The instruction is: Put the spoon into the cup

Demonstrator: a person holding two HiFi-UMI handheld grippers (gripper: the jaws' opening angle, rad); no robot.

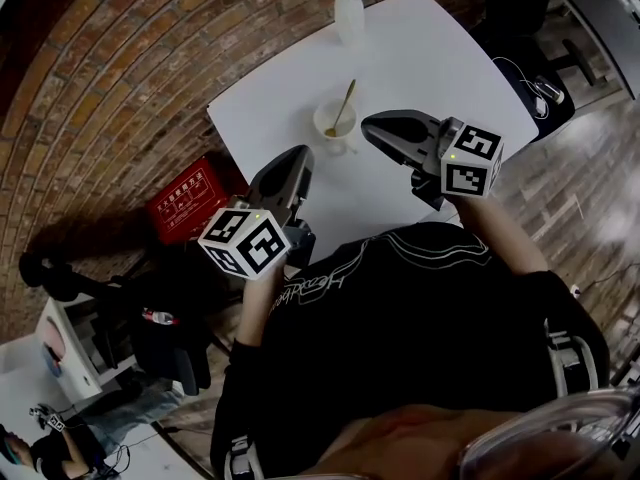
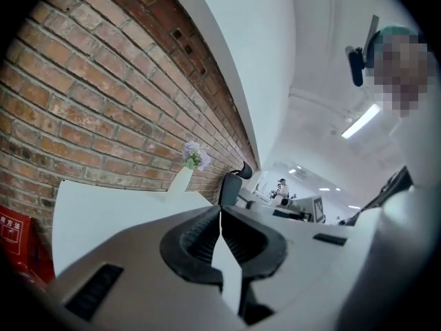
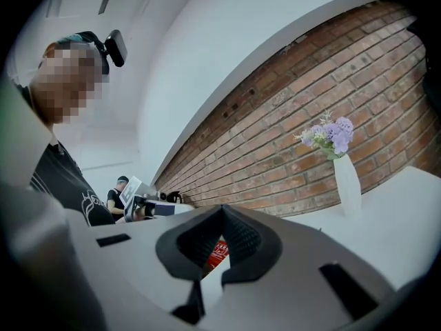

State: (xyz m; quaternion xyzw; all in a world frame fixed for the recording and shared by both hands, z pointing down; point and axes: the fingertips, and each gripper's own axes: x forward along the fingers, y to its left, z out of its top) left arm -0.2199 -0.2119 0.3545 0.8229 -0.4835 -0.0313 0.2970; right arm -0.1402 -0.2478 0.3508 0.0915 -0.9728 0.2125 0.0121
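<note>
A white cup (image 1: 334, 124) stands on the white table (image 1: 430, 58) with a gold spoon (image 1: 343, 105) leaning inside it, handle up. My right gripper (image 1: 372, 126) hovers just right of the cup, shut and with nothing in it; in the right gripper view its jaws (image 3: 222, 209) meet at the tips. My left gripper (image 1: 297, 156) is held at the table's near-left edge, below and left of the cup, also shut and empty (image 2: 220, 211). Neither gripper view shows the cup or spoon.
A white vase with purple flowers (image 1: 349, 8) stands at the table's far edge, seen also as the vase (image 2: 180, 179) and vase (image 3: 346, 181). A red box (image 1: 190, 200) sits on the floor left of the table. A brick wall (image 1: 110, 78) runs behind; an office chair (image 2: 232, 185) stands beyond.
</note>
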